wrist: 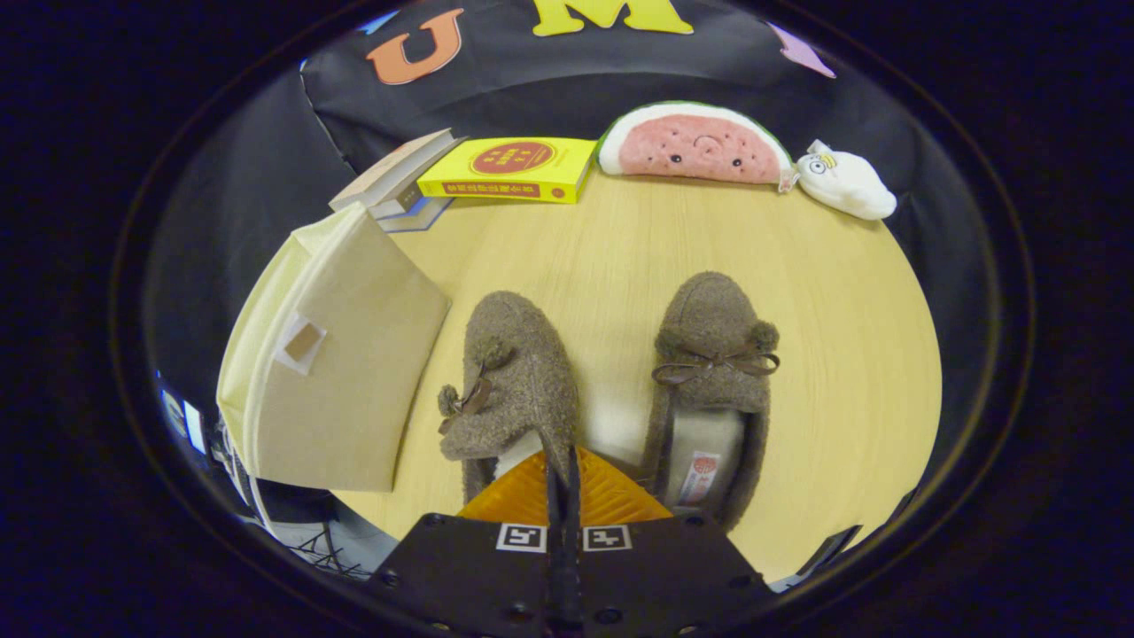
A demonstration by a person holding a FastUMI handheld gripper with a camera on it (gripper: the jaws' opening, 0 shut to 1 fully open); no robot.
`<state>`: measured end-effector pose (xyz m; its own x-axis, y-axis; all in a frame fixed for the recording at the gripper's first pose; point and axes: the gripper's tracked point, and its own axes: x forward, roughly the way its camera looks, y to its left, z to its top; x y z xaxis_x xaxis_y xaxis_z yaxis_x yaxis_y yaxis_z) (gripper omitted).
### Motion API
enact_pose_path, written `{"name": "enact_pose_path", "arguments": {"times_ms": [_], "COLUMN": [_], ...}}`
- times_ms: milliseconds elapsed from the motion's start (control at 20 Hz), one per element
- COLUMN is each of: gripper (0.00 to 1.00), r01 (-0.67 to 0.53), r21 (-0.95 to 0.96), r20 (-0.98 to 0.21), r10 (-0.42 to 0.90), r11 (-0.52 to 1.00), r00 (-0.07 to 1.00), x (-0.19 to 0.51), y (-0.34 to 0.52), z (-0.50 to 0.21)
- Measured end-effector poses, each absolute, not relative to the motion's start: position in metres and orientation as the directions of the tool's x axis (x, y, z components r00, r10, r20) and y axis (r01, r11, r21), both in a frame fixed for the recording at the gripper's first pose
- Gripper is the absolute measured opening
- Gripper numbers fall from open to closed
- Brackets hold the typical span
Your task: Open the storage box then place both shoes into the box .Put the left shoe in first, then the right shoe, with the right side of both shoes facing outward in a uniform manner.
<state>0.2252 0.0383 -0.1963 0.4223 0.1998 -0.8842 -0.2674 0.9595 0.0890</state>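
While the fingers are pressed together: they pinch the inner side wall of the left shoe [514,390], near its heel.
Gripper [564,478]: closed tight on that fuzzy edge, with no gap to see.
Left shoe: tipped a bit to one side, on the table [824,292] just ahead of the fingers, next to the box.
Right shoe [713,381]: flat on the table, just beside the left one, not touching it.
Box [337,372]: to the left of the shoes; its flap hangs down at the front. I cannot tell if it is open.
How the shoe feels, I think: soft, fluffy and light. It may bend or flop.
Best place to hold: the heel rim, gripped deep so it does not slip.
Far back: books [478,173], a watermelon toy [695,146], a white toy [846,182].
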Motion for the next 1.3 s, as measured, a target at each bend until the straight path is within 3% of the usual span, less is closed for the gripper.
{"name": "enact_pose_path", "arguments": {"times_ms": [350, 700, 1000, 1300], "gripper": [0.00, 0.00, 0.00, 0.00], "r01": [-0.273, -0.291, -0.323, -0.301], "r21": [0.118, 0.173, 0.211, 0.243], "r20": [-0.819, -0.767, -0.759, -0.773], "r10": [0.249, 0.314, 0.363, 0.372], "r11": [0.955, 0.941, 0.923, 0.922], "r00": [0.517, 0.560, 0.541, 0.514], "x": [0.196, 0.179, 0.179, 0.196], "y": [0.056, 0.125, 0.220, 0.304], "z": [-0.112, -0.048, -0.043, -0.084]}}
